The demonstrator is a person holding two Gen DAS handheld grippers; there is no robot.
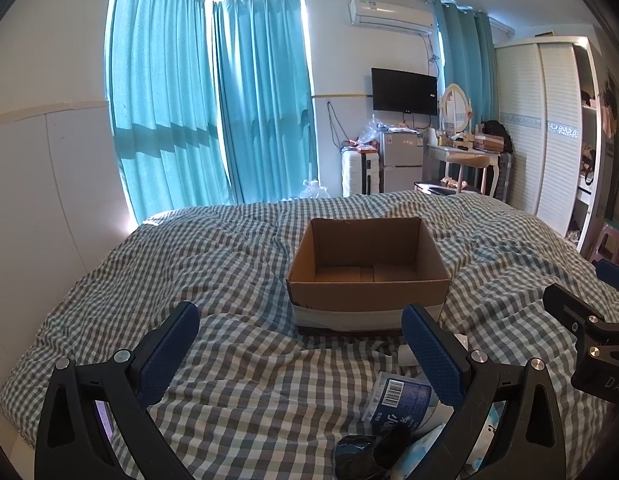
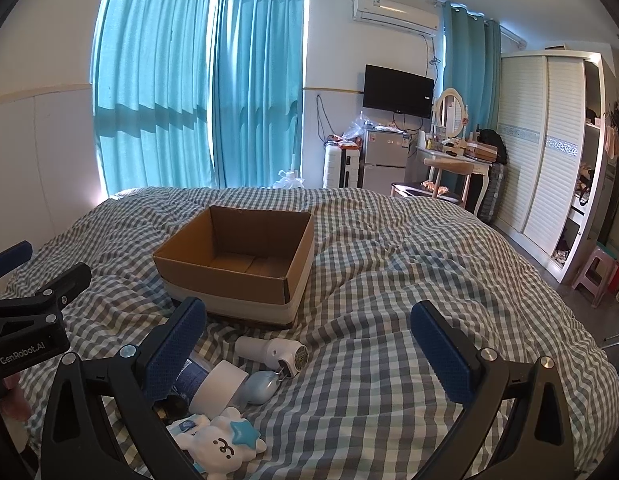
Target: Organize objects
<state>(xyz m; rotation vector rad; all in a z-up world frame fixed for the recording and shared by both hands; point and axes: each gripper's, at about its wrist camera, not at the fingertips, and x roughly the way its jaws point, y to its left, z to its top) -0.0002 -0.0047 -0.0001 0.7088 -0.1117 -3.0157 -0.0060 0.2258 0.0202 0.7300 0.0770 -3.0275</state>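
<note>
An empty brown cardboard box (image 1: 367, 268) (image 2: 237, 262) stands open on the checked bedspread. Just in front of it lie small items: a white charger plug (image 2: 271, 352), a roll of white tape (image 2: 217, 386), a light blue mouse-like object (image 2: 259, 388), a white plush toy with a blue star (image 2: 221, 442), and a blue packet with a barcode (image 1: 397, 398). My left gripper (image 1: 301, 332) is open, hovering over the bedspread before the box. My right gripper (image 2: 309, 328) is open too, above the items, nothing between its fingers.
The bed's checked cover (image 2: 389, 280) is rumpled on all sides. Teal curtains (image 1: 189, 100) hang behind the bed. A small fridge (image 2: 383, 156), a dressing table (image 2: 453, 160), a wardrobe (image 2: 549, 152) and a pink stool (image 2: 593, 270) stand at the right.
</note>
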